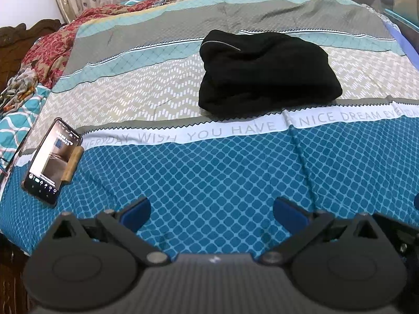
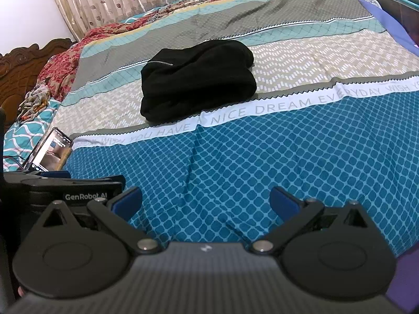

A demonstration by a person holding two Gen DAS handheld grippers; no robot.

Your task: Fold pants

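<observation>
Left wrist view: the black pants (image 1: 267, 74) are seen lying in a compact, layered bundle on the patterned bedspread (image 1: 209, 172), just beyond the white lettered band and well apart from both tools. A zip line is visible near the bundle's upper left corner. The left gripper (image 1: 212, 214) is held low over the blue diamond-print zone, its blue-padded fingers (image 1: 136, 213) spread wide with nothing between them.

In the right wrist view the right gripper (image 2: 205, 202) is likewise spread and empty, positioned over the same blue zone; the body of the left tool is visible just beside it, at the left edge. A phone (image 2: 49, 151) is propped at the bed's left side, clear of the work area.

Step assessment — the garment is judged to be already folded several times, so the task appears to be at or near completion, with both tools standing off. Whether the layers are evenly aligned cannot be told, since the dark cloth hides its edges.

Should a further move be required, a forward reach would be called for — top layer to be pressed flat or squared, without disturbing the layers beneath.
</observation>
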